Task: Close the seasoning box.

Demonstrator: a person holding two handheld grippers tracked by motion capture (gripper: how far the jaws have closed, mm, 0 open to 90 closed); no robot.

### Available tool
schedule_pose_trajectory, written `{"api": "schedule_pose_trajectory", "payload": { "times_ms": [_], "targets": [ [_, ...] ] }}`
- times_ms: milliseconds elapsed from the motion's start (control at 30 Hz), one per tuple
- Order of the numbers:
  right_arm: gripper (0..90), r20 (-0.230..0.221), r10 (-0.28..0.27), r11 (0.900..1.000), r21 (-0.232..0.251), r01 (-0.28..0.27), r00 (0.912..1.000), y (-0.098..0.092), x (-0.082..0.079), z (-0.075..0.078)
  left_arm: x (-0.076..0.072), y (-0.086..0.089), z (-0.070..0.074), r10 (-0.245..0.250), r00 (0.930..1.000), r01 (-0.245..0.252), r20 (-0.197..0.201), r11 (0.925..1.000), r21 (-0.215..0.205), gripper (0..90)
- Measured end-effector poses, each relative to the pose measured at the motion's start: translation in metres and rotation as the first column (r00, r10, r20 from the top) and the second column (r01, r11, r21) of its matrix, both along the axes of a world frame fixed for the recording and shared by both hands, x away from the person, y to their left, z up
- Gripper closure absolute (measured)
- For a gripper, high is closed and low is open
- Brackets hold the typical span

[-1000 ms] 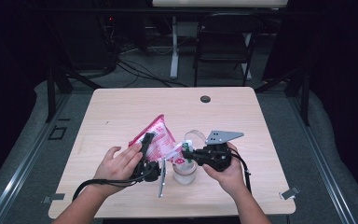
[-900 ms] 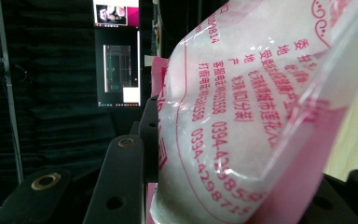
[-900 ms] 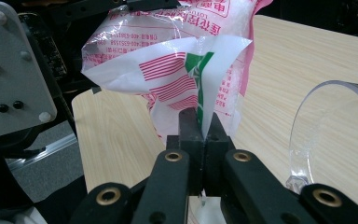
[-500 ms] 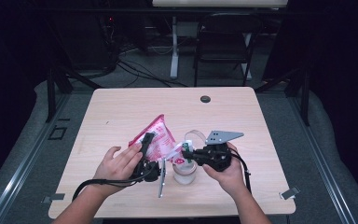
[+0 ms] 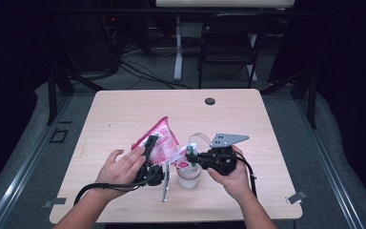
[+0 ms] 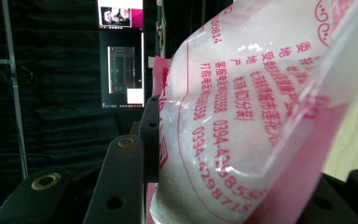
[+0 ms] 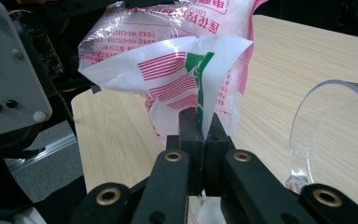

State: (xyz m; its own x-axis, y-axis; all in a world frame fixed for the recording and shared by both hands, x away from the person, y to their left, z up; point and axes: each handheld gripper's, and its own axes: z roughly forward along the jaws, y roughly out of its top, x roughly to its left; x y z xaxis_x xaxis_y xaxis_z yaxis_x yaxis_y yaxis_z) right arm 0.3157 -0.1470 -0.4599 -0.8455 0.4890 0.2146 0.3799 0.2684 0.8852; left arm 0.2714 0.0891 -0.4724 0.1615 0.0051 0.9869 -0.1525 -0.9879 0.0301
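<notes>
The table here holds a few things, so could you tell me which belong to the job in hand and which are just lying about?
In use:
- pink printed bag, clamped by the left gripper
- bag's corner, pinched by the right gripper
- clear cup beneath it

Lying about:
- dark round cap at the table's far edge
- chair behind

Likely a lab, black curtains (image 5: 9, 71), floor cables (image 5: 138, 71), monitor (image 6: 121, 51)

High view: my fixed camera, above my side, facing forward and down over the whole tabletop (image 5: 124, 109). Left tool (image 5: 148, 157) view: rides the tool, pressed close against the pink bag (image 6: 242, 121). Right tool (image 7: 199, 130) view: rides the tool, close, low across the tabletop. All three share the bag.
</notes>
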Motion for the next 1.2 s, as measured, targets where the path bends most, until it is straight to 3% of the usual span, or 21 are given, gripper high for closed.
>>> {"api": "schedule_pose_trajectory", "payload": {
  "times_ms": [800, 867, 1000, 1033, 1200],
  "targets": [
    [90.0, 0.001, -0.001, 1.000, 0.001, 0.001, 1.0000, 0.0001, -0.0001, 0.0000, -0.0011, 0.0004, 0.0003, -0.003, 0.9999, 0.003, 0.010, 0.9999, -0.010, 65.7],
    [90.0, 0.001, -0.001, 1.000, 0.000, 0.001, 1.0000, 0.0001, -0.0001, 0.0000, -0.0005, 0.0004, 0.0002, -0.021, 0.9994, 0.021, 0.027, 0.9998, -0.007, 65.7],
    [90.0, 0.000, 0.000, 1.000, 0.000, 0.000, 1.0000, 0.0002, -0.0002, -0.0001, -0.0011, 0.0005, 0.0001, -0.004, 1.0000, 0.004, 0.008, 0.9999, -0.011, 65.7],
    [90.0, 0.000, -0.001, 1.000, -0.001, 0.001, 1.0000, 0.0001, -0.0001, 0.0000, -0.0006, 0.0004, 0.0004, -0.022, 0.9994, 0.022, 0.027, 0.9997, -0.009, 65.7],
    [90.0, 0.001, -0.002, 1.000, -0.003, 0.002, 1.0000, 0.0000, 0.0000, 0.0000, -0.0005, 0.0002, 0.0004, -0.023, 0.9994, 0.023, 0.028, 0.9997, -0.008, 65.7]
  ]
}}
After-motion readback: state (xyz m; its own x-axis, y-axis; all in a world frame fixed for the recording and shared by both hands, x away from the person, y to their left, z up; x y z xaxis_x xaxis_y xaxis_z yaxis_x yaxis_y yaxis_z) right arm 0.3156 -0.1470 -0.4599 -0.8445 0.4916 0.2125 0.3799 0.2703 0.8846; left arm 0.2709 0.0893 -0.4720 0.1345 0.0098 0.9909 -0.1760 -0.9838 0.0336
